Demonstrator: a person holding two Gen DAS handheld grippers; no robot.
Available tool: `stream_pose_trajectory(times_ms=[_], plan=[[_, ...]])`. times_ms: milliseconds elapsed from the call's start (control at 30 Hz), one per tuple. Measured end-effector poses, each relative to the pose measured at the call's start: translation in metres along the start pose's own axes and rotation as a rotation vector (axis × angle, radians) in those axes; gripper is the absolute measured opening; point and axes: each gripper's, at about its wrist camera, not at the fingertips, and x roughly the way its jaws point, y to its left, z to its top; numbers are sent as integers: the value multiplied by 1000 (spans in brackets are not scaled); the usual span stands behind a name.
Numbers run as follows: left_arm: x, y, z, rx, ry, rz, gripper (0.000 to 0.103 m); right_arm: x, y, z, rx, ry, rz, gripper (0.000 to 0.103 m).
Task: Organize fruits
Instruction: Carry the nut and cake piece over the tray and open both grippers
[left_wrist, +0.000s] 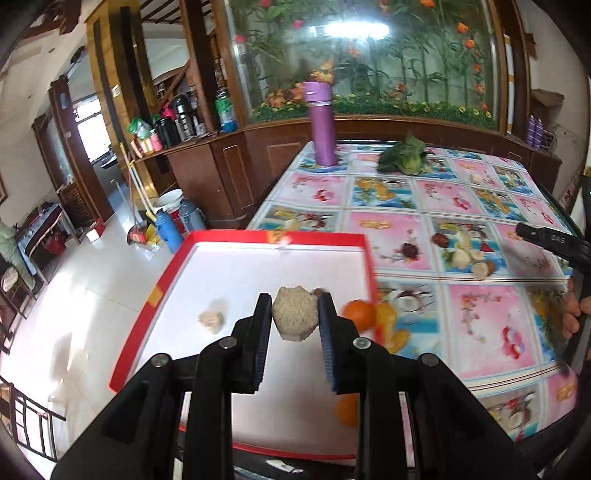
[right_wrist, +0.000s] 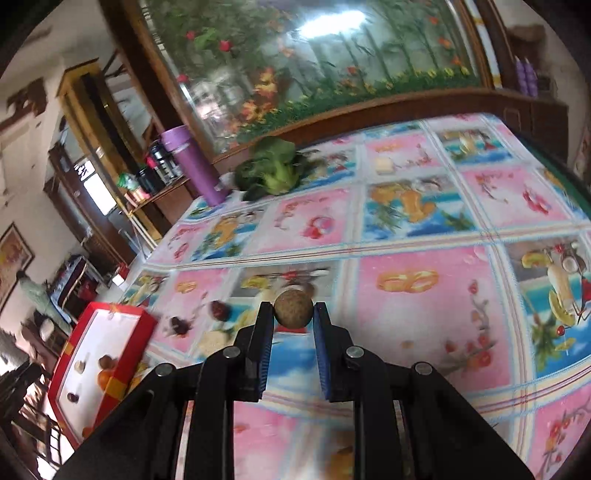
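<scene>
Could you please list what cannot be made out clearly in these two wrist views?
- Left wrist view: a second orange in the red tray is mostly hidden behind the left gripper.
- Left wrist view: the right gripper is cut off by the frame edge.
- Right wrist view: small items in the tray are too small and blurred to name.
- Right wrist view: what the round brown fruit is, held by the right gripper, stays unclear.

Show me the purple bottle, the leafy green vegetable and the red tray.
purple bottle (left_wrist: 322, 127), left wrist view, middle of its body
leafy green vegetable (left_wrist: 402, 157), left wrist view, leaf centre
red tray (left_wrist: 280, 237), left wrist view, far rim
</scene>
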Motion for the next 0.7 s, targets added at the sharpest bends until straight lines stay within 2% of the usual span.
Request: stream_pose_trajectory(times_ms=[100,267,433,567,700], plan=[[15,36,-7,-31,21,13,27,3,58,-2,-49,31,97,20],[38,88,-12,-91,60,30,27,34,192,-10,-240,145,247,20],[62,129,-18,-165,125,35,27,73,292,-38,-415,248,259,20],[81,139,-22,-153,176,27,27,101,314,-69,-465,357,220,20],[87,136,-30,-109,204,11,27,103,317,-97,-541,407,184,20]])
